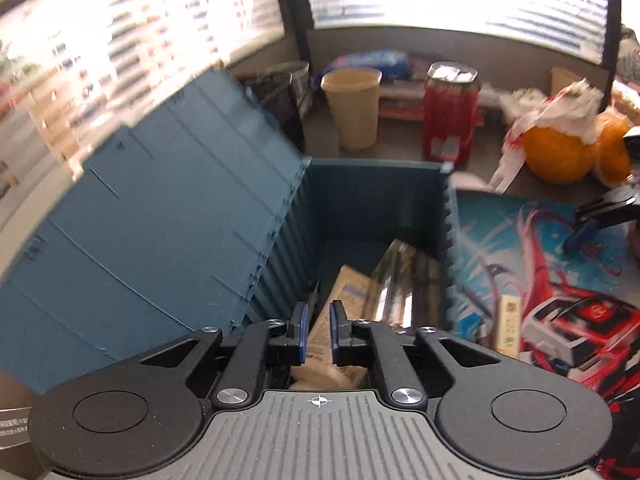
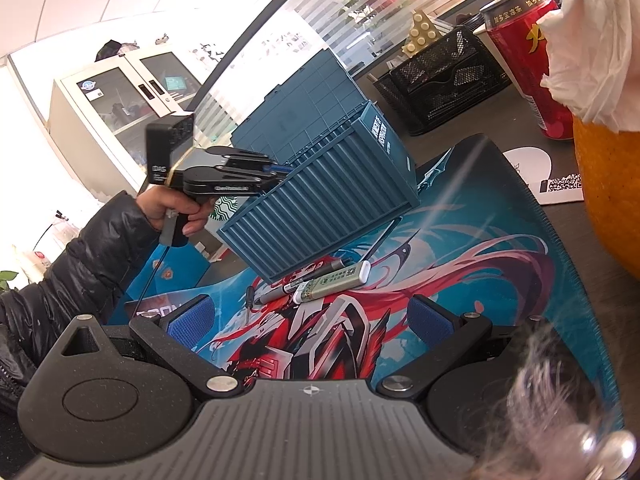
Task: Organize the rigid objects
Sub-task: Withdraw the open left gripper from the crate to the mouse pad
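Left gripper (image 1: 318,330) hangs over the blue box (image 1: 376,192), fingers nearly pinched together w/ nothing between; packets already lie inside. Right gripper (image 2: 310,322) gapes wide, empty, near the pens (image 2: 320,284) on the mat (image 2: 500,248). Risk: box sits beside the pens, so a nudge could scatter them.

Left gripper (image 1: 318,330): jaws drawn nearly together, a narrow gap seen between the blue pads (image 1: 303,334); nothing is clamped. It is held by the left hand (image 2: 176,210) at the pistol grip, sleeve in black padded jacket. Right gripper (image 2: 310,322): jaws spread wide, blue pads (image 2: 190,320) far apart, nothing held between them.
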Tool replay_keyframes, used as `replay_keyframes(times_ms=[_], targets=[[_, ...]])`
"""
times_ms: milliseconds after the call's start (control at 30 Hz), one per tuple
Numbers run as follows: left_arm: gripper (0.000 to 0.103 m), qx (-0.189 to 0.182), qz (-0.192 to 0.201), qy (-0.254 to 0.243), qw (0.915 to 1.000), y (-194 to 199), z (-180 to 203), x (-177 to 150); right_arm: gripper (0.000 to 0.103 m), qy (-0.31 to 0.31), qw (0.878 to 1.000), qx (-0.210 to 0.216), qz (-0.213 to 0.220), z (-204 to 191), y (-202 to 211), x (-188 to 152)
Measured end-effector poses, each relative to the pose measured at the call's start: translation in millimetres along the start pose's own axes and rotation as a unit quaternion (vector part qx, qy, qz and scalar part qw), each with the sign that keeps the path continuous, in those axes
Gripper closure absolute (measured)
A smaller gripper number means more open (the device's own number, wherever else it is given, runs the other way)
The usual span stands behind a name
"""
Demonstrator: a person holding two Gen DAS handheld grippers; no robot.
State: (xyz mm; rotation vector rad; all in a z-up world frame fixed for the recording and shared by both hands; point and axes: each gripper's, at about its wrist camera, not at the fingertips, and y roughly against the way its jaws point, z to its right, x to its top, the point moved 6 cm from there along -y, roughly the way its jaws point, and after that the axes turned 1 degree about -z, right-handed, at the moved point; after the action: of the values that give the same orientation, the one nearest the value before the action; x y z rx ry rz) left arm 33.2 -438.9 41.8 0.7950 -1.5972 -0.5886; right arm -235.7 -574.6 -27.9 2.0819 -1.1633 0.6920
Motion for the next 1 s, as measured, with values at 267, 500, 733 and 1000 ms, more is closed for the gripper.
replay_keyframes(times_ms=[267,500,733,1000], targets=[[0.071,0.011,0.072,0.017,0.9972,67.5,15.5,-19.6,0.0,0.002,1.0,-0.002,-0.002,0.3,-0.3,-0.4],[0.038,-0.013,0.08,-0.024,0.9964,101.0,50.2,-70.3,0.0,0.003,1.0,-0.005,-0.004,0.4,-1.9,-1.2],[0.03,-0.031,0.043,-0.019,0.9984,82.2,62.1,-113.7,0.0,0.009,1.0,-0.017,-0.009,-0.4,-4.8,-2.3],[0.026,-0.067,0.021,-0.008,0.9975,53.2,56.2,-133.1,0.0,0.007,1.0,-0.014,-0.006,0.6,-4.3,-2.6]])
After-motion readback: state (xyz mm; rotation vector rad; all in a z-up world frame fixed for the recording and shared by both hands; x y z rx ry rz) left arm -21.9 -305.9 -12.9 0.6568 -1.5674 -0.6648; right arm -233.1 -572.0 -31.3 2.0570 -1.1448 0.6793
